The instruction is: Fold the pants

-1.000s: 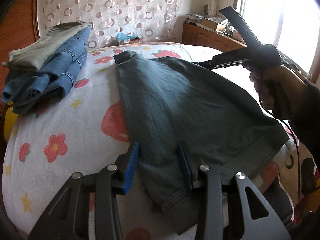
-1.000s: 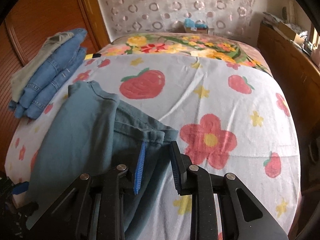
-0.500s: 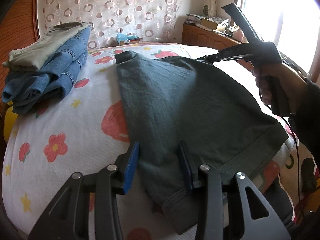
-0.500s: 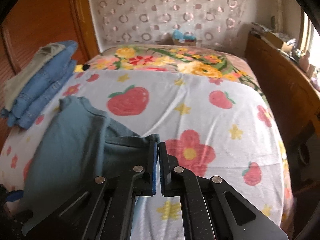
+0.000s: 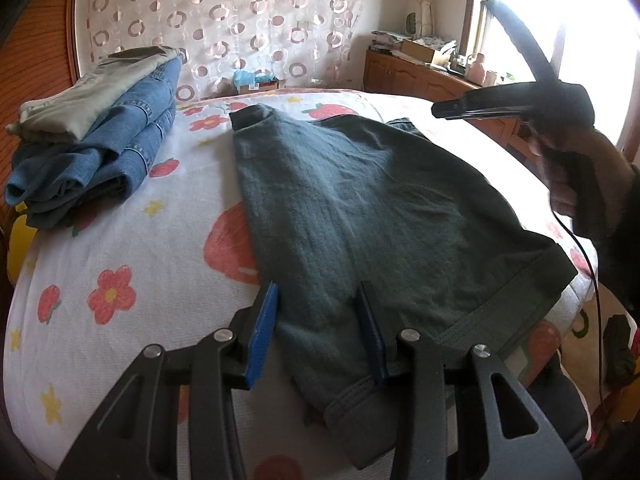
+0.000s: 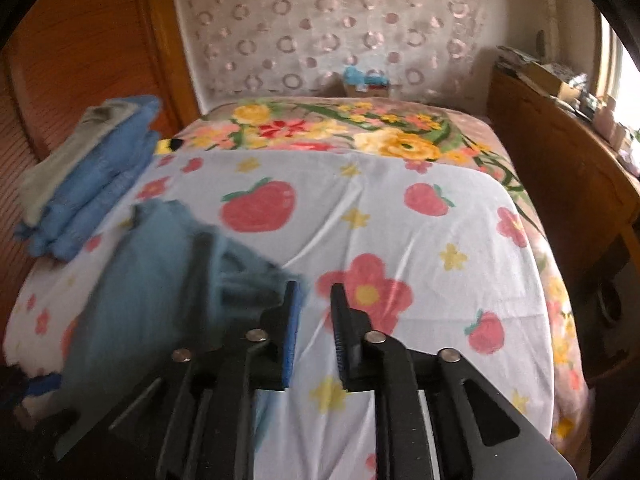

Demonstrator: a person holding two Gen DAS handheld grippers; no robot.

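**Both claws at the dark green pants, neither gripping**

Left gripper (image 5: pixel 316 328): jaws partly apart, blue pads either side of a strip of the dark green pants (image 5: pixel 380 208) near the waistband end. Cloth lies flat between the pads; no pinch visible, pads not pressing.

Right gripper (image 6: pixel 314 322): jaws opening, a narrow gap between the pads, only bedsheet seen through it. Nothing held. Its left pad sits just beside the pants' near edge, which is motion-blurred in the right wrist view. In the left wrist view this gripper hangs above the pants' far right edge, clear of the cloth, with a hand (image 5: pixel 576 168) on its handle and a thin cable trailing down.

Pants: spread on the strawberry-and-flower bedsheet (image 5: pixel 120 264), waistband toward the left gripper, legs folded together and running away toward the headboard (image 5: pixel 224 28).

Left of the pants, apart from them: a stack of folded jeans (image 5: pixel 100 160) with a pale green folded garment (image 5: pixel 92 96) on top.

Beyond the pants: a floral blanket (image 6: pixel 340 128) at the head of the bed. Right of the pants: a wooden cabinet (image 5: pixel 420 76) under a bright window.
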